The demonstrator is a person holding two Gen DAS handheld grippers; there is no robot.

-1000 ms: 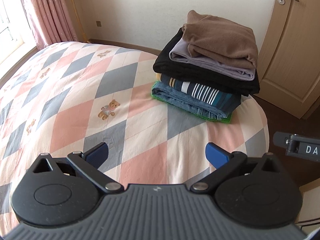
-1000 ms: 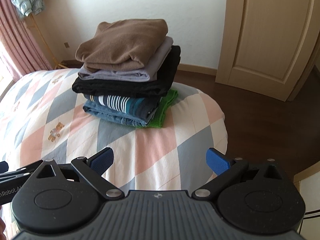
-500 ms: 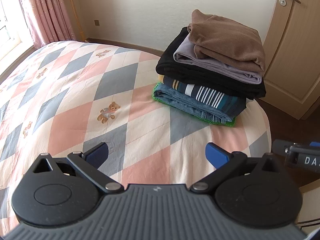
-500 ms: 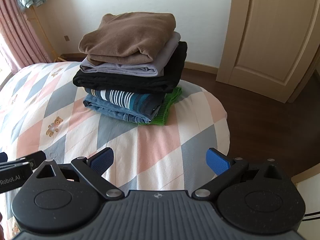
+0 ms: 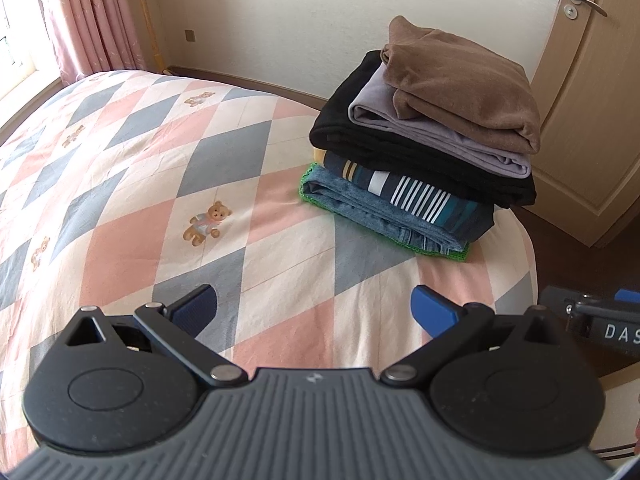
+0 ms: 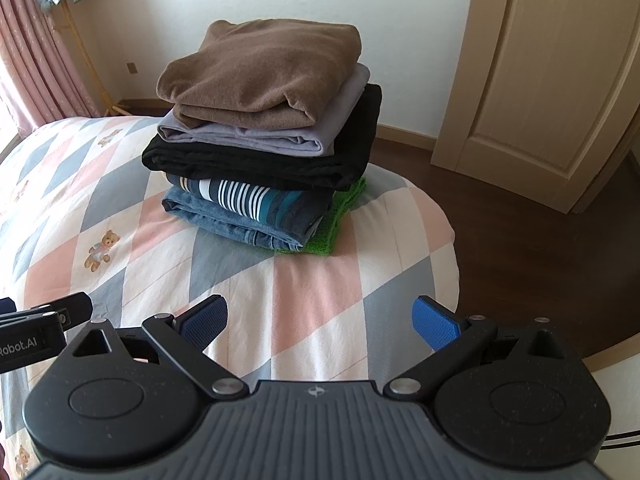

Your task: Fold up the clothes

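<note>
Close up in the left wrist view: left gripper [image 5: 314, 307] with blue-tipped fingers [image 5: 434, 311] spread wide apart, nothing held between them. Same in the right wrist view: right gripper [image 6: 320, 316], blue fingers [image 6: 435, 322] wide apart, holding nothing. Both hanging above the near end of the bed, not touching it. A bit of the right gripper poking in at the right edge of the left view, a bit of the left one at the left edge of the right view.

Below and ahead: bed with a pink, grey and cream diamond quilt [image 5: 132, 184] with little teddy bears on it.

Further on, near the far right corner of the bed: neat pile of folded clothes [image 6: 264, 140]. From the bottom up: green knit piece [image 6: 336, 216], blue jeans [image 6: 224, 220], dark striped top [image 6: 248, 196], black piece [image 6: 256, 164], light grey piece [image 6: 280, 136], brown fuzzy sweater [image 6: 260, 76] on top.

Past the pile: dark wooden floor [image 6: 520, 248], pale wooden door [image 6: 540, 68], cream wall and pink curtain [image 5: 80, 20].
</note>
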